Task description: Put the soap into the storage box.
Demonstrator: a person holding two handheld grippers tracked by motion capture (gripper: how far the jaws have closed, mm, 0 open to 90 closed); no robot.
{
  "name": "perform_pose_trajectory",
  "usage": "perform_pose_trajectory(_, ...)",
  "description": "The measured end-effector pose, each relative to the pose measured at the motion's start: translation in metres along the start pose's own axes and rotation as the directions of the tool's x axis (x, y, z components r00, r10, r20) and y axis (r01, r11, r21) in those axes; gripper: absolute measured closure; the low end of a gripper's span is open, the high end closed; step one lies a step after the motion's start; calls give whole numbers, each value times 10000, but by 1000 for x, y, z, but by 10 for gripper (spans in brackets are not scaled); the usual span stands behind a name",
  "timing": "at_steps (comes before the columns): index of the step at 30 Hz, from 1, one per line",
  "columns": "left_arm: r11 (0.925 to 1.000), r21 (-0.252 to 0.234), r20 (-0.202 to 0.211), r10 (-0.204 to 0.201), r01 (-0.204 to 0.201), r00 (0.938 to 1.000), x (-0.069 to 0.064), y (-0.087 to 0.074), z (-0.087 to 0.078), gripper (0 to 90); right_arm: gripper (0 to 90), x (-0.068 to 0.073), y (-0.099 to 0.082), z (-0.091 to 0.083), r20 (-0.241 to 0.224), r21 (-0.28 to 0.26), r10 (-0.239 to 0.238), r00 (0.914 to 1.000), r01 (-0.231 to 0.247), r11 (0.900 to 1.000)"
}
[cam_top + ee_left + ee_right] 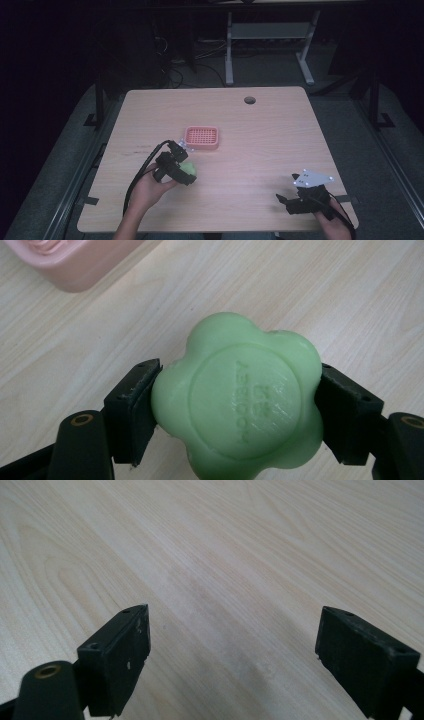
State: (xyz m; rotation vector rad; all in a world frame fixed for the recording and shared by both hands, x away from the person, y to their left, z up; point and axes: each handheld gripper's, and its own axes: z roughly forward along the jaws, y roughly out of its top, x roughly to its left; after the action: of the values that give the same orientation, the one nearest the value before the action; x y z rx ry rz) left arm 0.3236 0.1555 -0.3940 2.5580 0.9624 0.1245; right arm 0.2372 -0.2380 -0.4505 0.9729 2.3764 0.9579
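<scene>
I log: L gripper [235, 405] pinching green soap [240, 400] nr pink dish [201, 138]; R gripper [232, 655] spread over bare table [250, 540].

Green flower-shaped soap [240, 400], clamped in left hand-held gripper [235, 410]: raised lettering inside a round embossed ring on its face, upside down from here, too faint and blurred to read with any certainty.

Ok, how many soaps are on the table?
1: a green flower-shaped soap bar, clamped in the left gripper just short of the pink plastic soap dish.
</scene>
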Motion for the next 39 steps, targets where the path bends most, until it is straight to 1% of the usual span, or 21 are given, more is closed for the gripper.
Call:
perform_pose_trajectory(6, 9999, 32, 89, 163, -163, 9998, -1, 9, 0, 263, 138, 0, -1, -1, 20, -66, 70, 10000, -69, 10000)
perform_pose_trajectory(8, 9999, 48, 102, 126, -127, 9999, -2, 10, 0, 263, 138, 0, 0, -1, 14, -62, 68, 10000, -68, 10000)
perform_pose_trajectory(10, 9998, 15, 118, 189, -190, 9998, -1, 13, -3, 263, 138, 0, -1, -1, 20, -62, 16, 10000, -16, 10000)
perform_pose_trajectory(13, 9998, 63, 88, 169, -170, 9998, 0, 16, -5, 263, 138, -1, -1, -1, 17, -18, -8, 10000, 8, 10000)
perform_pose_trajectory(14, 9998, 87, 73, 178, -178, 9998, 1, 18, -8, 263, 138, -1, 0, -2, 19, -91, 56, 10000, -56, 9999)
perform_pose_trajectory(18, 9999, 16, 85, 166, -166, 9998, 2, 23, -12, 264, 138, -1, 0, -4, 51, -161, 26, 10000, -25, 9999)
perform_pose_trajectory(20, 9997, -65, 50, 220, -220, 9997, 2, 28, -15, 263, 138, -1, -1, -4, 73, -146, 115, 9999, -114, 9998)
perform_pose_trajectory(24, 9996, -33, 41, 284, -283, 9996, 3, 35, -18, 263, 138, -2, 0, -4, 83, -145, 111, 9999, -110, 9998)
perform_pose_trajectory(25, 9996, -22, 32, 294, -294, 9996, 5, 39, -19, 263, 138, -2, 0, -5, 80, -148, 99, 9999, -98, 9998)
perform_pose_trajectory(27, 9996, -37, 21, 264, -264, 9997, 5, 41, -19, 263, 138, -2, 0, -5, 78, -183, 96, 9999, -95, 9998)
perform_pose_trajectory(30, 9997, 60, 102, 253, -253, 9996, 8, 50, -16, 263, 138, -3, 0, -5, 76, -274, 127, 9999, -125, 9995)
perform_pose_trajectory(32, 9997, 84, 91, 241, -242, 9997, 9, 52, -15, 263, 138, -3, 1, -5, 68, -257, 98, 9999, -96, 9996)
perform_pose_trajectory(35, 9996, 188, 74, 220, -221, 9997, 12, 62, -9, 263, 138, -2, 1, -5, 77, -242, 95, 9999, -94, 9997)
perform_pose_trajectory(39, 9994, 292, 37, 191, -192, 9998, 15, 69, -5, 263, 138, -3, 1, -5, 88, -283, 75, 9999, -72, 9996)
